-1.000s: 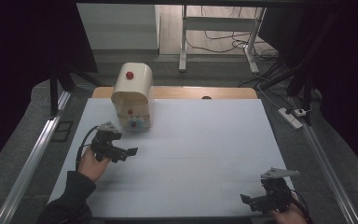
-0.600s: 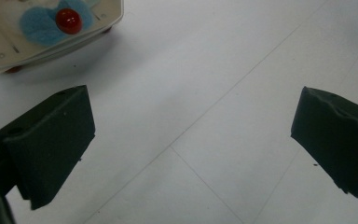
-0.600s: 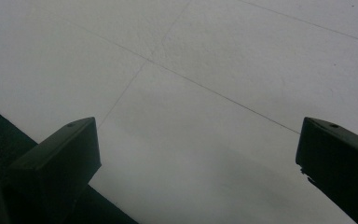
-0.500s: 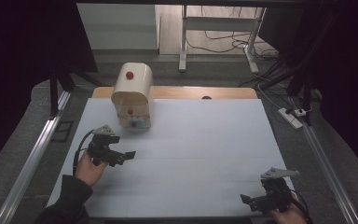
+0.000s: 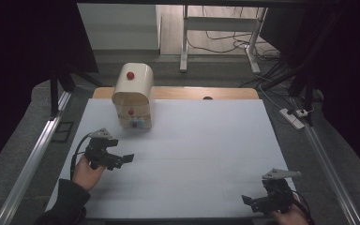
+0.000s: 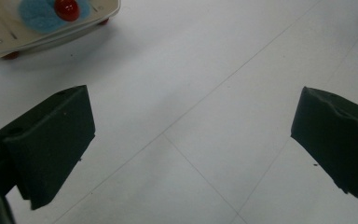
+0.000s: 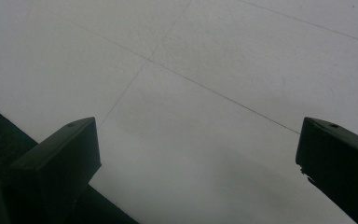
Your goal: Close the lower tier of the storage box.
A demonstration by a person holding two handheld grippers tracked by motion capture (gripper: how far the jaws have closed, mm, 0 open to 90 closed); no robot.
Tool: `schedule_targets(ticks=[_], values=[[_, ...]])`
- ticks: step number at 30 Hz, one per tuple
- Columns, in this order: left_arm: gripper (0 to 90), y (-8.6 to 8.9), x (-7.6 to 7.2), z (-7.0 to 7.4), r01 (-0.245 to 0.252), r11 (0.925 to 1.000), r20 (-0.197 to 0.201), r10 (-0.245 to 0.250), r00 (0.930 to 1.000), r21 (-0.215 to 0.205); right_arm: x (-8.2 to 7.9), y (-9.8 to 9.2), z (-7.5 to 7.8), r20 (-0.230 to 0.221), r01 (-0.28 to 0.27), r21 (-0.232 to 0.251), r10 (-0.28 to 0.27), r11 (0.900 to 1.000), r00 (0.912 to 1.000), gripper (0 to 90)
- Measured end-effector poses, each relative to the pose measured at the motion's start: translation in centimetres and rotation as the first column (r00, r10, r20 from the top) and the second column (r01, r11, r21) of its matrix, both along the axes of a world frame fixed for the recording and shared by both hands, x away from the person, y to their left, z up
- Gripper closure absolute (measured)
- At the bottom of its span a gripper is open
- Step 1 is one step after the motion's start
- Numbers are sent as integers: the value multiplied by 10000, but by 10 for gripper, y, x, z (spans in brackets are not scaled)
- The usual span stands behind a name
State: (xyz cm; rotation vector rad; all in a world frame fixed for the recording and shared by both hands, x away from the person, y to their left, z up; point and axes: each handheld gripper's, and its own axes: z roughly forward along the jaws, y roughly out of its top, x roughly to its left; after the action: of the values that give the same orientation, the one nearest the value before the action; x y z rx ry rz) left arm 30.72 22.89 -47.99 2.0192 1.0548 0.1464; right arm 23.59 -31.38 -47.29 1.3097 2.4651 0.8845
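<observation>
Cream-coloured box (image 5: 132,96) with red knobs stands at the desk's (image 5: 206,154) far left, ahead of the left gripper (image 5: 122,159), apart from its spread, empty fingers (image 6: 51,140). Right gripper (image 5: 246,200) gapes empty, well apart.

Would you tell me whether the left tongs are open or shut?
Open: the left tongs show wide-apart jaws with bare table between them.
</observation>
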Motion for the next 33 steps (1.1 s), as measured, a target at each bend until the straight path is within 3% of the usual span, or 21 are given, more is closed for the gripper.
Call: schedule_targets(ticks=[7, 33], values=[[0, 5, -6, -1, -21, 9997, -98, 19, 9999, -225, 0, 0, 0, 1, -6, -7, 6, 10000, 10000, 0], [0, 21, -36, -2, -324, 9988, -163, 319, 9994, -370, 0, 0, 0, -1, 16, -29, -16, 10000, 10000, 0]])
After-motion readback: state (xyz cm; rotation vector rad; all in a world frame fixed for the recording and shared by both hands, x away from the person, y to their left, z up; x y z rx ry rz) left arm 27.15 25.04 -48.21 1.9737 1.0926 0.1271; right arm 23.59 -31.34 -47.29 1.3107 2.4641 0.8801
